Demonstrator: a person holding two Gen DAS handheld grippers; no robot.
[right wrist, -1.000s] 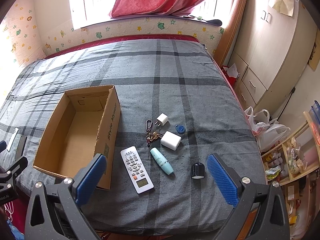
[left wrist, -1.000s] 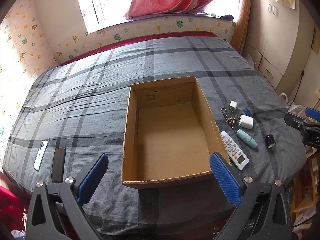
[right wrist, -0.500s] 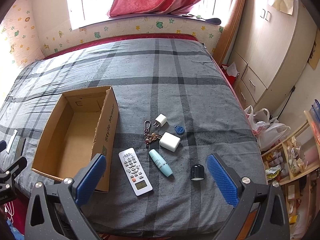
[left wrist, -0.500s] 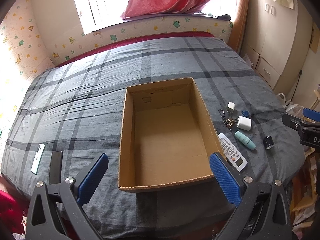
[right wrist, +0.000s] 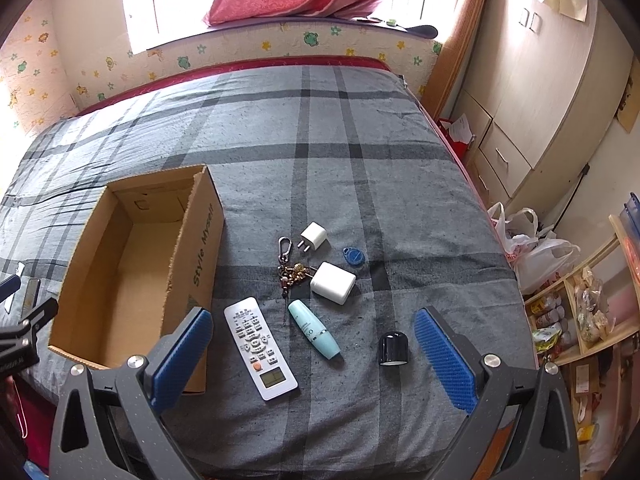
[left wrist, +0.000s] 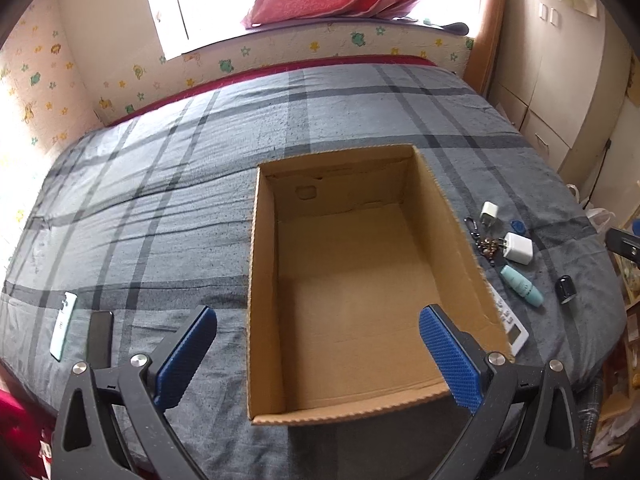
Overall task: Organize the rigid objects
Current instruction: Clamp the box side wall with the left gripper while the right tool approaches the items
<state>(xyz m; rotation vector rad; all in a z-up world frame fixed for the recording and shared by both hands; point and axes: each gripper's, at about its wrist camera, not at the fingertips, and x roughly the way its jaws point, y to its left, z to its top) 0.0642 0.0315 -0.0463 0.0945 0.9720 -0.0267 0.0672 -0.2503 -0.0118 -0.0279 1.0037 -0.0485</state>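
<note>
Right wrist view settles the matter: the right tongs point(right wrist: 314, 354) hang wide and empty over the near edge of the bed point(right wrist: 360, 128), and the loose things lie straight ahead of them; the remote point(right wrist: 260, 354) sits between the blue pads, its long axis running away from the tongs and leaning slightly left; the teal tube point(right wrist: 315, 329) lies just beside it, the black cap point(right wrist: 393, 348) near the right pad; the cardboard box point(right wrist: 200, 240) stands empty to the left. Left tongs point(left wrist: 318, 354), also wide and holding nothing, face the box point(left wrist: 256, 288); the right hand looks nearer by far.
</note>
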